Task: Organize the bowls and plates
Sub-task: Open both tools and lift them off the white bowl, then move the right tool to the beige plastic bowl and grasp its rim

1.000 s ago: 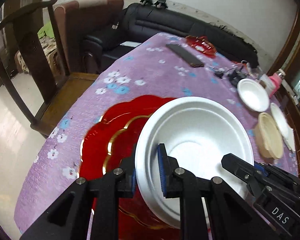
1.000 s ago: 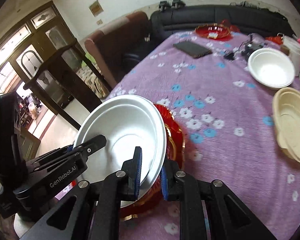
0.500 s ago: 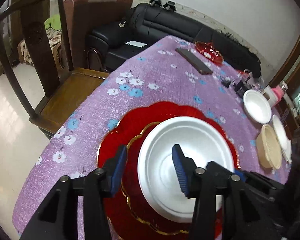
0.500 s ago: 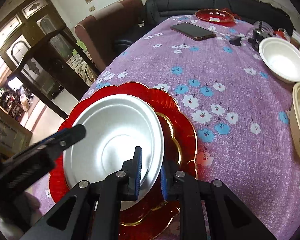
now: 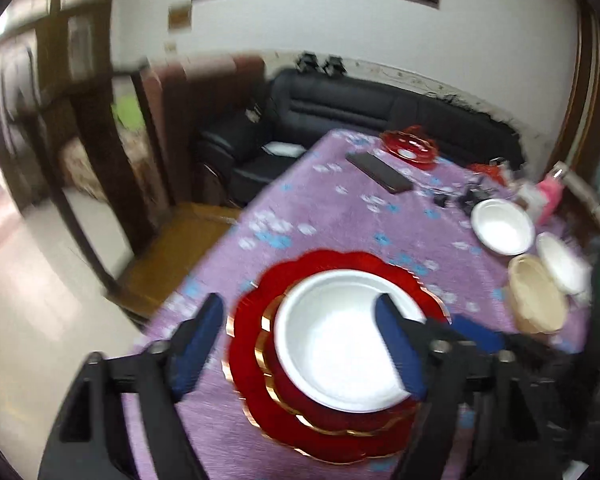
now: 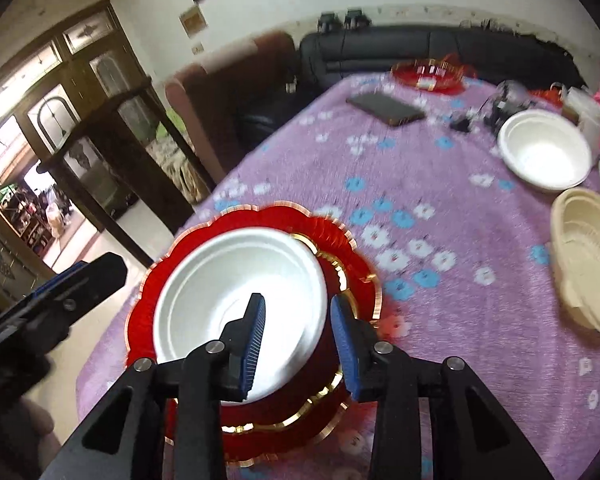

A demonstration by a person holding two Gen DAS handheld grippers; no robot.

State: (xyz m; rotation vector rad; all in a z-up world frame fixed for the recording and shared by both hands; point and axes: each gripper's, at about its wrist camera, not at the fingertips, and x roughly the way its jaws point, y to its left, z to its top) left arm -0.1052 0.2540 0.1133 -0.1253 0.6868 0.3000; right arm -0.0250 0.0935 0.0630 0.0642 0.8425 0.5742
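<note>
A white plate (image 5: 342,336) (image 6: 236,300) rests on a stack of red scalloped plates with gold rims (image 5: 256,384) (image 6: 340,256) near the table's front left corner. My left gripper (image 5: 300,348) is wide open above the stack, holding nothing. My right gripper (image 6: 298,344) is open, its fingers either side of the white plate's right rim, apart from it. A white bowl (image 5: 502,226) (image 6: 544,152), a beige bowl stack (image 5: 536,300) (image 6: 588,256) and another white dish (image 5: 562,262) sit at the right.
The table has a purple flowered cloth (image 6: 440,208). A dark phone (image 5: 380,170) (image 6: 386,108), a small red dish (image 5: 410,148), cables and a pink bottle (image 5: 550,196) lie at the far end. A wooden chair (image 5: 172,240) and black sofa (image 5: 340,108) stand beyond the left edge.
The white plate was set down onto the red stack. The left gripper let go first and opened wide, then the right gripper opened; both drew back upward.
</note>
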